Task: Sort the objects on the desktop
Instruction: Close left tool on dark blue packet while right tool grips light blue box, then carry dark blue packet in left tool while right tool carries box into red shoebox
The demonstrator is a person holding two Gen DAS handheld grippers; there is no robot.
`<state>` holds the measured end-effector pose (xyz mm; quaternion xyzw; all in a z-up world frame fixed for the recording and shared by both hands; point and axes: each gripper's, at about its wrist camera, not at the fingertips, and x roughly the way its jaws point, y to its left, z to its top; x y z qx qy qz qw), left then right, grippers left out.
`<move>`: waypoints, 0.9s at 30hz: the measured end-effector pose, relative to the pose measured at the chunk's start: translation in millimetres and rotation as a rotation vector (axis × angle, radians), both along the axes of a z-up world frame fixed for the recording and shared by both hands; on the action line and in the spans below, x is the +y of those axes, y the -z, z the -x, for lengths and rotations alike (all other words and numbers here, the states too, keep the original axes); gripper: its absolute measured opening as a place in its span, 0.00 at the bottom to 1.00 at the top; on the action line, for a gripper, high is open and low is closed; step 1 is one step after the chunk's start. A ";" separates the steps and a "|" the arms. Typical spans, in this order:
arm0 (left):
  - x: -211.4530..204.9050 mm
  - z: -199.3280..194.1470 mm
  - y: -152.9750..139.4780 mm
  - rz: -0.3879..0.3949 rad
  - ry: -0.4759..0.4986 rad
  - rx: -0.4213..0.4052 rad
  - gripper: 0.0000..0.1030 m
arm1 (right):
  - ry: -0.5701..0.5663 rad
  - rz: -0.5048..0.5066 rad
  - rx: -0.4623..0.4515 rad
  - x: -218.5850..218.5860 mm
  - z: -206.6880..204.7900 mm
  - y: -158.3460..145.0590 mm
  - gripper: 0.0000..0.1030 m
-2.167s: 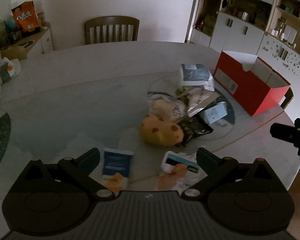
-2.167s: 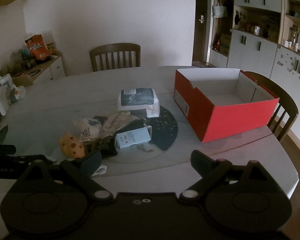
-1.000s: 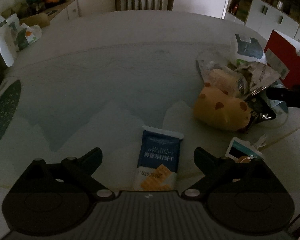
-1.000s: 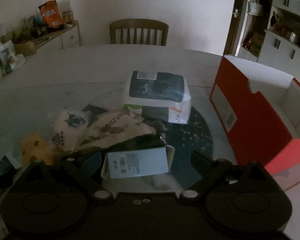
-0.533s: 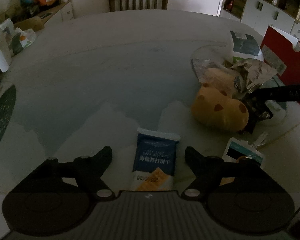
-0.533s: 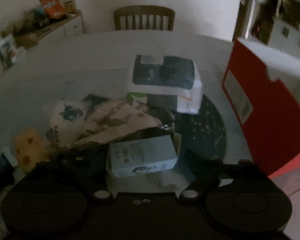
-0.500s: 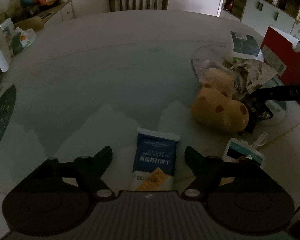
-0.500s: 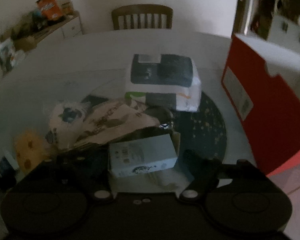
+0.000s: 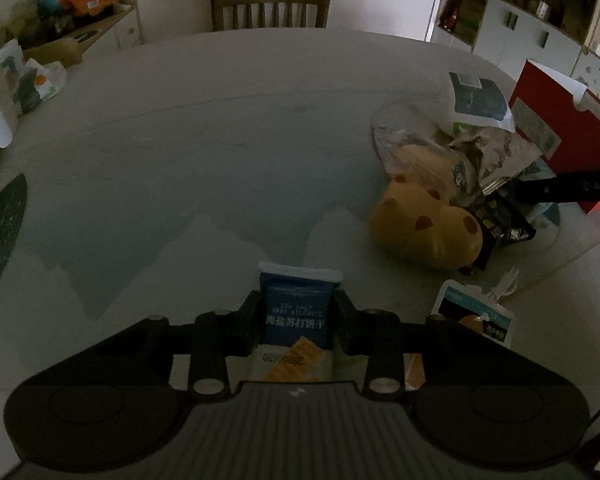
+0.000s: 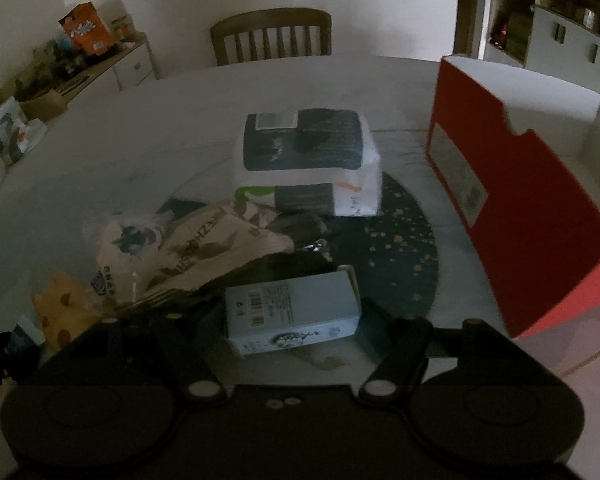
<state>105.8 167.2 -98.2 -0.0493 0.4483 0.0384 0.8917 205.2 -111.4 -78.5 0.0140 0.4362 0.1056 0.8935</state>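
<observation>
Now left gripper (image 9: 296, 314) pinches "20260430" cracker packet (image 9: 297, 320); right gripper (image 10: 290, 320) closing around barcoded box (image 10: 294, 316).

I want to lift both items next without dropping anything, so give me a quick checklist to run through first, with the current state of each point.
1. Left gripper shut on the blue cracker packet: ok.
2. Packet centred between its fingers: ok.
3. Right gripper gripping the light blue carton: not ok; its jaws are closing with the carton between them, contact unclear.
4. Carton free of the crumpled bags behind it: cannot tell.
5. Red box open to receive items: ok.
6. Yellow spotted plush clear of the packet: ok.
</observation>
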 end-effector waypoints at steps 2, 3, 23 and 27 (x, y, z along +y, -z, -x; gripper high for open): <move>0.5 0.4 -0.2 0.005 -0.001 -0.002 0.34 | 0.009 0.010 -0.005 -1.6 3.3 -2.5 0.69; 0.8 1.0 -0.4 0.008 -0.002 -0.002 0.34 | 0.012 0.015 -0.007 -2.4 5.2 -3.8 0.69; -10.3 14.6 -41.3 0.056 0.087 -0.097 0.34 | 0.124 0.029 -0.041 -25.2 71.4 -43.7 0.69; -22.6 14.0 -51.7 0.049 0.104 -0.115 0.34 | 0.125 0.007 -0.060 -35.6 80.6 -56.8 0.69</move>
